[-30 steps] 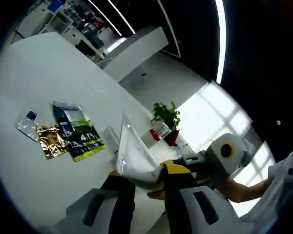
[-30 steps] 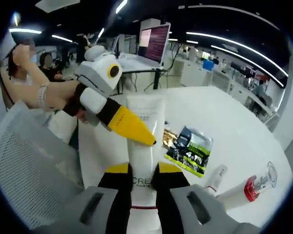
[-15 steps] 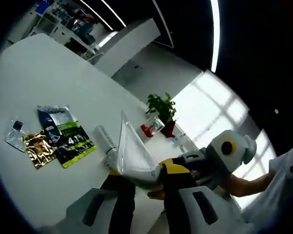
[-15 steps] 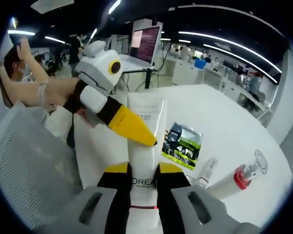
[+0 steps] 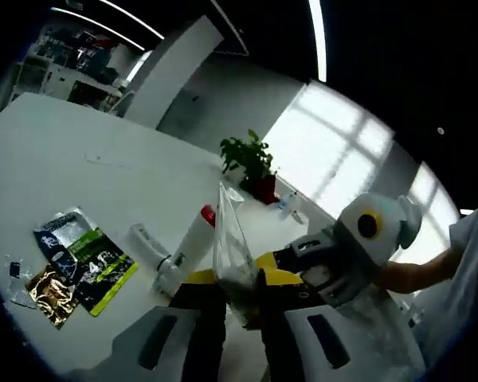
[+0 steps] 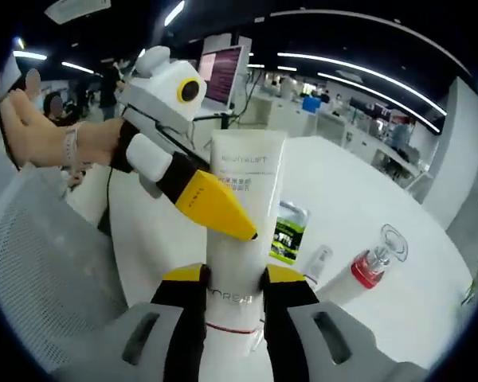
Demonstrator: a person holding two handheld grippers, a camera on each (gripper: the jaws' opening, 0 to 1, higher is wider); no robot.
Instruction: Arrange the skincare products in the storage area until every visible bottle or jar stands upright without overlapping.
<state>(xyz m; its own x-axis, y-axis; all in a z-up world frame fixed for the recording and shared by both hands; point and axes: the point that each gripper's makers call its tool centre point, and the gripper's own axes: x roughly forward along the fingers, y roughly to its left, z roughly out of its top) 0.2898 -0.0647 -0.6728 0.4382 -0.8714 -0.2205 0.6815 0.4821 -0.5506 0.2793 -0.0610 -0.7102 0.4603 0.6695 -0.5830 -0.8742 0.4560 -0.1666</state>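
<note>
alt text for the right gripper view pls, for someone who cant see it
The right gripper clamps a white cream tube upright, and the left gripper's yellow-tipped jaws meet it from the left. Behind, on the white table, lie a green sachet and a red-collared pump bottle.

You face a white table (image 5: 80,159) beneath dark ceilings with strip lights (image 5: 317,40). Bright windows (image 5: 342,159) back a potted plant (image 5: 251,159). A monitor (image 6: 227,68) stands behind; a mesh chair (image 6: 48,263) sits beside.
</note>
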